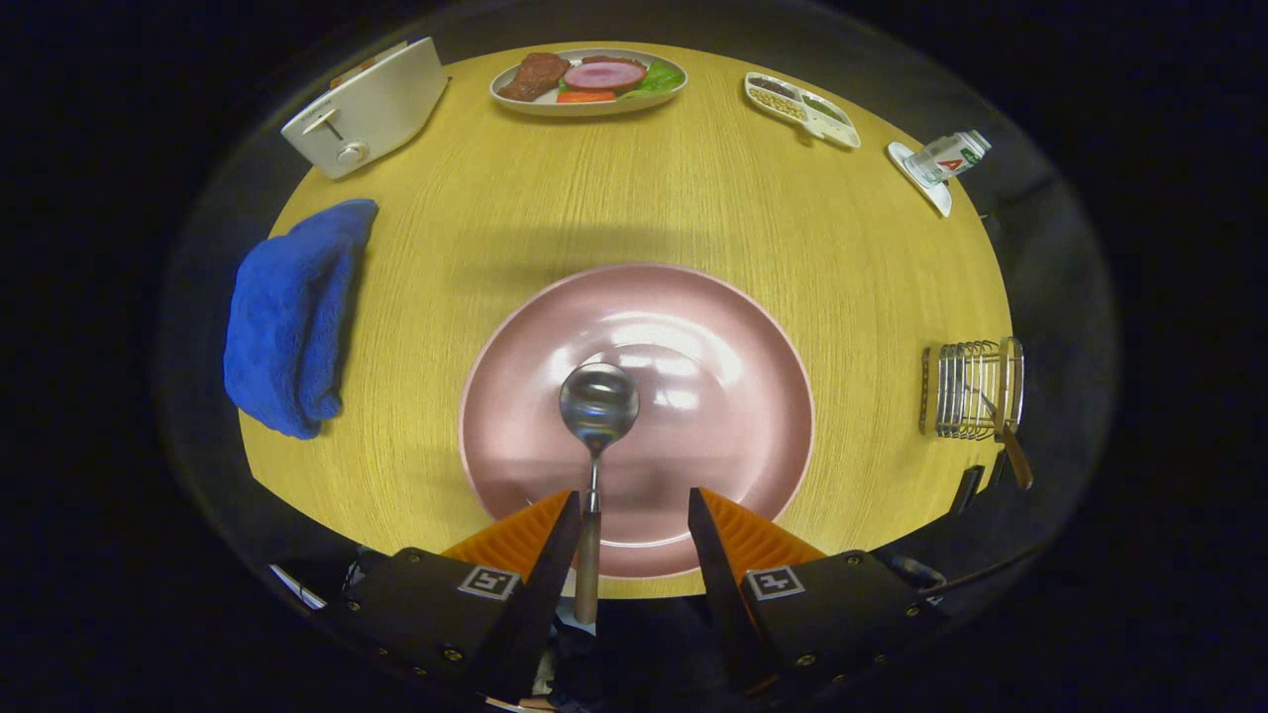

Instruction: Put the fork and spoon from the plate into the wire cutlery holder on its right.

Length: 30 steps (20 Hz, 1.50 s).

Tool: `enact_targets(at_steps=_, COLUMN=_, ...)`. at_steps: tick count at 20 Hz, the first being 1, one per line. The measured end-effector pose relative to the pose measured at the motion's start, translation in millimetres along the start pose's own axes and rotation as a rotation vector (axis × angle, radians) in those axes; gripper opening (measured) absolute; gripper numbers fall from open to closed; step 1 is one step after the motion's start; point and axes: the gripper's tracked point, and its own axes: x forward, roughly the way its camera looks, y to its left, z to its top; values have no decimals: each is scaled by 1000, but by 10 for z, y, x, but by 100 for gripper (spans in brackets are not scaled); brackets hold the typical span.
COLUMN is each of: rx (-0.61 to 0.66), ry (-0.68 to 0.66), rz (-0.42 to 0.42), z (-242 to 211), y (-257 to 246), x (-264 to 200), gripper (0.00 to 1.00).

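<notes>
A spoon point(597, 416) lies on the pink plate point(753, 396), its handle running between the spread fingers of the gripper point(634, 520), touching neither. Thin, stiff and likely slippery, it is best pinched at the handle. The wire holder point(966, 388), already holding a fork point(1005, 436), stands well right across open surface point(693, 198)

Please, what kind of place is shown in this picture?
Probably a staged dining table: a pink plate holding a spoon, a toaster, and a wire cutlery holder. The tongs are open, the spoon's handle between them.
</notes>
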Motion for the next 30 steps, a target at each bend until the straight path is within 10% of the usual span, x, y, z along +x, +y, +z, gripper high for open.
enact_targets(at_steps=8, rx=-34, ry=24, rz=13, z=-143, y=135, x=176, gripper=66)
enact_targets(at_steps=15, rx=-65, ry=-1, rz=32, z=-100, y=193, x=239, gripper=32)
enact_targets(at_steps=16, rx=-72, ry=-5, rz=54, z=-109, y=223, x=240, gripper=10)
enact_targets(at_steps=30, rx=-57, ry=-10, rz=17, z=-103, y=99, x=63, gripper=3)
